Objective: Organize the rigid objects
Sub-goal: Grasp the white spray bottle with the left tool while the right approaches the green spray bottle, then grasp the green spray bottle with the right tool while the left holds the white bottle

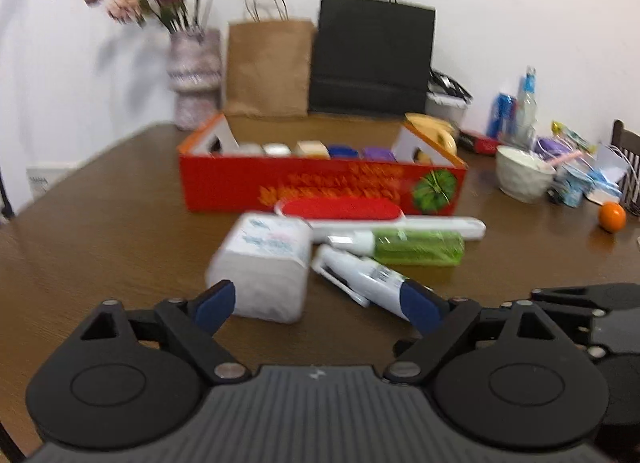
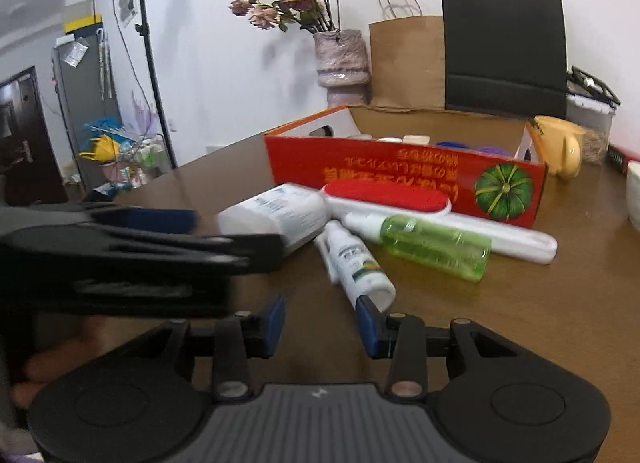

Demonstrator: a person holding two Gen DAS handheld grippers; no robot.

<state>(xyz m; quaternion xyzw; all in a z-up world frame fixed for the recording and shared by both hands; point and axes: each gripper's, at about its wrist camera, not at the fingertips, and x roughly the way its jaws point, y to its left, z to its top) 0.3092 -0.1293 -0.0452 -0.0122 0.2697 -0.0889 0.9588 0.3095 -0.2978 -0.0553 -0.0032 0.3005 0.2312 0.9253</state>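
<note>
Both grippers' fingers (image 2: pixel 276 321) apart — empty

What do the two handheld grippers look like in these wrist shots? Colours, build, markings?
Both match: the left gripper and right gripper each have a grey ribbed centre plate with a small pale logo, flanked by two round black housings. Black linkage arms with silver pivot pins run forward to blue pads on the jaws. No cables or sleeves are visible.
</note>
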